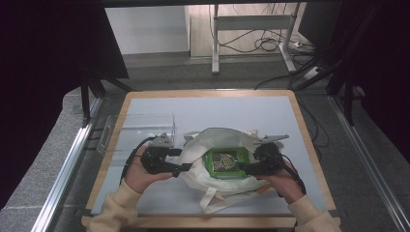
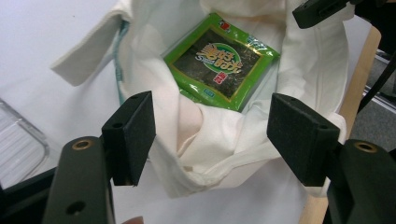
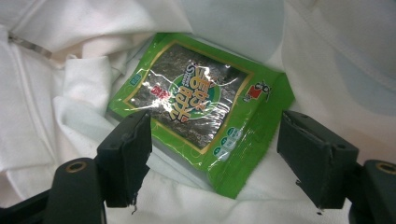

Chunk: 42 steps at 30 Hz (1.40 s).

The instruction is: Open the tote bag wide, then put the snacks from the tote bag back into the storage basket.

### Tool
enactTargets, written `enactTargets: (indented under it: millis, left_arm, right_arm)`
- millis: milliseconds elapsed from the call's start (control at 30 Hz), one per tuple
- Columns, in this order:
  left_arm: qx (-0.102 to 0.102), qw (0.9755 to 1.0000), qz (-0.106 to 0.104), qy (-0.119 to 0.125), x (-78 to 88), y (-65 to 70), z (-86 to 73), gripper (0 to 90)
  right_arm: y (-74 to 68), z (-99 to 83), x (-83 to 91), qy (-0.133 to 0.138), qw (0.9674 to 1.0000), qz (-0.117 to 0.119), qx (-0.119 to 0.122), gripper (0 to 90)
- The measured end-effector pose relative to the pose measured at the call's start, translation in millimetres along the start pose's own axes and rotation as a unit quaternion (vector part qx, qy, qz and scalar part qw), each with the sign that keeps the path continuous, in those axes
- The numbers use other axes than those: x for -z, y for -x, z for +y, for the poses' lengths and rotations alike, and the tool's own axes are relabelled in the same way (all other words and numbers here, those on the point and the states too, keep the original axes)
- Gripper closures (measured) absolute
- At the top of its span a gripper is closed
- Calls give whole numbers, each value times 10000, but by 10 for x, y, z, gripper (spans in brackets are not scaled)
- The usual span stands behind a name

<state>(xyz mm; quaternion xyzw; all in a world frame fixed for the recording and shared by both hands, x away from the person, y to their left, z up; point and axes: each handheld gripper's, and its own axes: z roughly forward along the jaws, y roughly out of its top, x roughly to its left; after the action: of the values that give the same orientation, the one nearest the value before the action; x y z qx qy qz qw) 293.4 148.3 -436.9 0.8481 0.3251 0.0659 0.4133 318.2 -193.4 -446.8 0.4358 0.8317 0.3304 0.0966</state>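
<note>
A white cloth bag (image 1: 208, 140) lies open on the table, and a green seaweed snack packet (image 1: 225, 162) lies flat inside it. My left gripper (image 1: 183, 160) is at the bag's left rim, open, with nothing pressed between its pads. In the left gripper view the left gripper (image 2: 210, 130) straddles a fold of the bag (image 2: 224, 144) without pinching it, and the packet (image 2: 219, 63) lies beyond. My right gripper (image 1: 246, 164) is at the bag's right side, open. In the right gripper view the right gripper (image 3: 217, 140) hovers over the packet (image 3: 201, 102), its pads off it.
A clear plastic box (image 1: 138, 128) stands on the table's left edge, just behind the left hand. The white-topped table (image 1: 232, 106) has a wooden rim. Beyond it are desk legs and cables on the floor; dark curtains flank both sides.
</note>
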Motion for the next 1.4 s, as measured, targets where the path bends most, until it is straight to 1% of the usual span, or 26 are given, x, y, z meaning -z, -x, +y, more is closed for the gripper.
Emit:
enactTargets:
  millis: [167,300,367,500,533,600,733,933,1033,1100,1233,1400]
  left_arm:
    - [-12,10000,6,2,10,-2,-12,318]
    - [16,10000,-10,41,26,-11,-11,318]
    - [3,10000,-18,32,26,-9,-12,317]
    - [-12,10000,-31,38,25,-5,-11,316]
    - [-11,10000,-29,43,29,-9,-11,315]
    - [-4,10000,-24,65,40,-22,-13,315]
    - [26,9999,-16,103,68,-31,-14,315]
    - [17,9999,-37,131,87,-44,-15,314]
    - [3,9999,-48,128,88,-47,-17,313]
    - [-4,9999,-56,133,90,-52,-15,312]
    - [-30,9998,-69,162,107,-59,-8,313]
    - [-33,9998,-96,163,109,-49,-3,312]
  right_arm:
    - [-5,25,-47,-72,9999,-85,-128,252]
    - [5,41,-70,-121,9997,-122,-172,251]
    - [17,43,-86,-139,9996,-170,-177,251]
    - [44,45,-117,-208,9992,-235,-262,251]
    - [43,48,-124,-234,9989,-282,-278,251]
    - [31,56,-141,-283,9986,-373,-260,250]
    - [4,91,-171,-366,9980,-419,-285,250]
    - [-50,160,-217,-440,9976,-456,-272,250]
    - [-76,183,-262,-523,9973,-431,-279,250]
    - [-86,196,-293,-586,9969,-445,-277,248]
    - [-78,229,-361,-716,9954,-520,-362,231]
    - [-65,265,-423,-813,9938,-614,-455,214]
